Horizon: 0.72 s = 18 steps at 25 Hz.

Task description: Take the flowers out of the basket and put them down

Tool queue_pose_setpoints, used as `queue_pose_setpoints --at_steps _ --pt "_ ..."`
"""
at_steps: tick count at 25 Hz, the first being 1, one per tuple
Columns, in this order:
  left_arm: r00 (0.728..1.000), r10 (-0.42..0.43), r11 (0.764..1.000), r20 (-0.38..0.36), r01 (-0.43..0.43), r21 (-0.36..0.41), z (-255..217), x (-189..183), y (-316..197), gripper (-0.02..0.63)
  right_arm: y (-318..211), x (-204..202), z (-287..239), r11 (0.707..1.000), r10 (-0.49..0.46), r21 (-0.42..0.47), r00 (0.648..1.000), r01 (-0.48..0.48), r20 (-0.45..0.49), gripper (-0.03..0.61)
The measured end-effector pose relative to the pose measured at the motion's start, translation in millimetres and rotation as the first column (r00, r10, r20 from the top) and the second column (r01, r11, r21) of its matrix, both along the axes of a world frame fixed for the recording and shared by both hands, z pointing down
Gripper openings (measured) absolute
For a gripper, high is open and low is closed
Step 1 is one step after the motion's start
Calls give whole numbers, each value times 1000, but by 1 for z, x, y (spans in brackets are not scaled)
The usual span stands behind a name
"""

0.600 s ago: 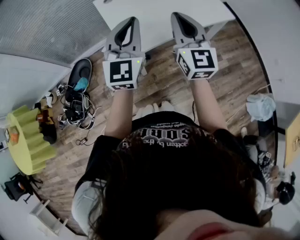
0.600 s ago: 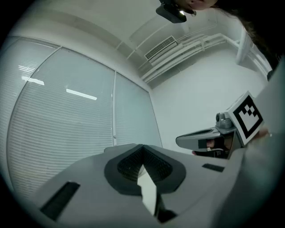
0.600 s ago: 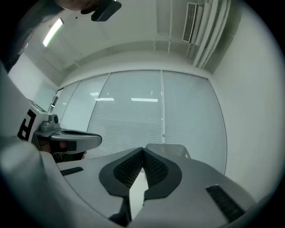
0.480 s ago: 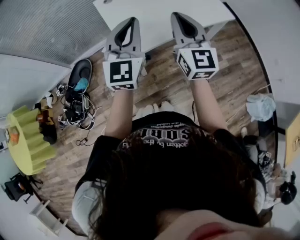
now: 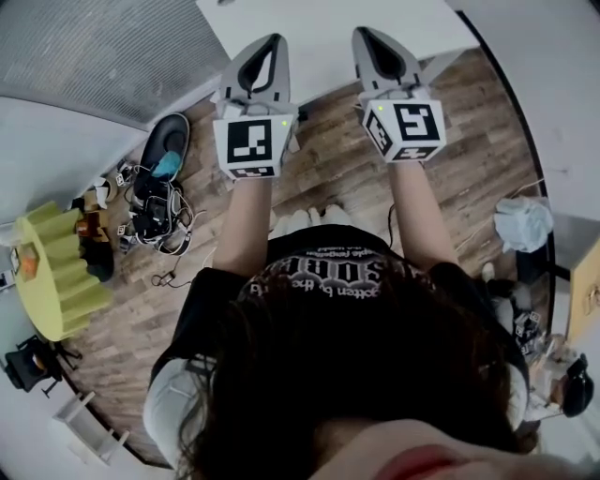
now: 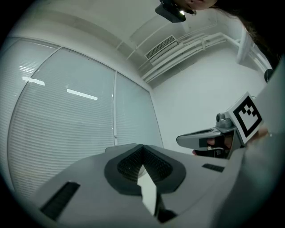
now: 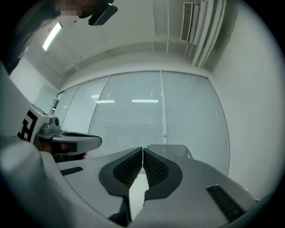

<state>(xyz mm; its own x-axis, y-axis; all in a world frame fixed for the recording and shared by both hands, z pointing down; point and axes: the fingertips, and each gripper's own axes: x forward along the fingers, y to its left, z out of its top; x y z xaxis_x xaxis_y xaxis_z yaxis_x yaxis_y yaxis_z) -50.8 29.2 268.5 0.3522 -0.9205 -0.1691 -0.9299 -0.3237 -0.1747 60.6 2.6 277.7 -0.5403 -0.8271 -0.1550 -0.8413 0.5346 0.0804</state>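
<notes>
Head view: the person stands at the edge of a white table (image 5: 319,23) with both arms held out in front over a wooden floor (image 5: 469,159).
Left gripper (image 5: 270,52): held out over the table edge, its marker cube (image 5: 248,145) facing up at the camera.
Right gripper (image 5: 373,47): just beside the left one, level with it and apart from it.
Left gripper view: the fingers (image 6: 131,162) are clenched tip to tip with nothing between them; beyond them are only window blinds (image 6: 67,116) and a wall.
Right gripper view: the fingers (image 7: 129,169) are pressed together and empty too; they aim at the blinds, not at any work surface.
Flowers: not in any view; where they lie cannot be told.
Basket: not in view either; the visible strip of table is bare.
Clutter: a tangle of cables (image 5: 155,211) and a yellow stool (image 5: 56,272) stand on the floor at the left, well apart from the grippers.
Done: nothing that the pictures can confirm, since neither gripper carries a flower and none lies on the table.
Left: by the look of it, the whole job, from finding the basket to lifting the flowers out and setting them down.
Caveat: this raised, empty pose would equally suit a rest after finishing, so the stage is a guess.
</notes>
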Motion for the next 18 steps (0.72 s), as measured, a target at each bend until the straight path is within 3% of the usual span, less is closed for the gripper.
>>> queue_pose_setpoints --at_steps 18 --pt "998 -60 998 3 60 -2 5 10 -16 2 -25 16 12 998 -58 -8 998 58 -18 28"
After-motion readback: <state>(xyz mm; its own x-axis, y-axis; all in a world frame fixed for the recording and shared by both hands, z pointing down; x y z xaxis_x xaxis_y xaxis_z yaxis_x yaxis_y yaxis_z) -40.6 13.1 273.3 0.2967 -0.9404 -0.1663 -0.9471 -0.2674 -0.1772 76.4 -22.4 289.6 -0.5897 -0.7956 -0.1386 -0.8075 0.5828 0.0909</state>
